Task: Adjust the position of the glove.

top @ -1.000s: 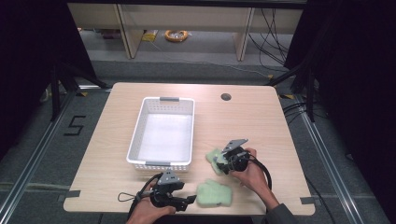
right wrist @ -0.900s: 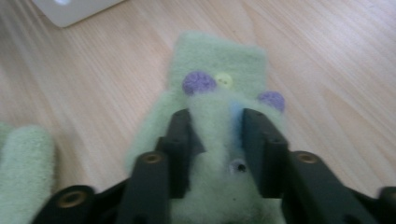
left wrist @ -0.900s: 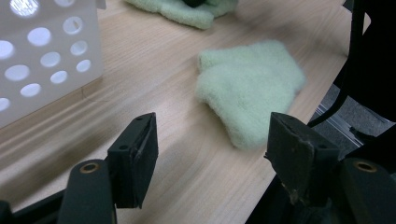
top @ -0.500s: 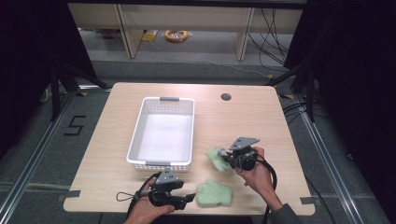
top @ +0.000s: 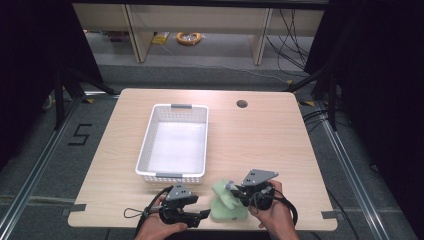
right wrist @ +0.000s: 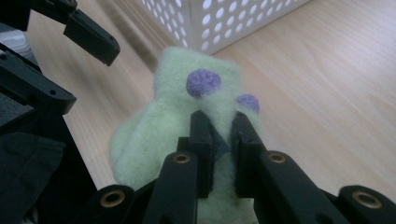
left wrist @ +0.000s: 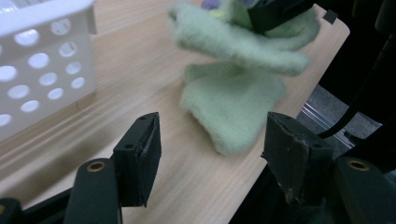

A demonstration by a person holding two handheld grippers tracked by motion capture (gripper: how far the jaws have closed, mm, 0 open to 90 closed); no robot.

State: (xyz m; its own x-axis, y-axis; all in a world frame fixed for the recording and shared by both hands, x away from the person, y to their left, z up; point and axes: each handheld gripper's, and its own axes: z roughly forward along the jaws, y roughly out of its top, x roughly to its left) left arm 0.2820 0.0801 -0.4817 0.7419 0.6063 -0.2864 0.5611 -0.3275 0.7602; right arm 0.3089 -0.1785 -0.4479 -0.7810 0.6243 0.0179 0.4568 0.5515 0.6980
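A fuzzy pale green sock with purple dots (right wrist: 205, 88) is pinched at its edge by my right gripper (right wrist: 220, 121), whose jaws are shut on it. In the high view this held sock (top: 222, 191) hangs over a second green sock (top: 231, 214) that lies flat near the table's front edge, with the right gripper (top: 234, 191) just right of it. My left gripper (top: 202, 214) stands open to the left of both socks, jaws pointing at them. From the left gripper (left wrist: 210, 135) the lying sock (left wrist: 233, 107) sits just beyond the jaws, and the held sock (left wrist: 233, 42) hovers above it.
A white perforated basket (top: 146, 150) stands empty at the table's middle left, its near wall close behind the grippers (left wrist: 42, 60). A round cable hole (top: 242, 104) is at the back right. The table's front edge (top: 200, 227) runs right under both hands.
My right gripper has carried its sock toward the front edge and down over the lying sock. The left gripper has hardly moved.
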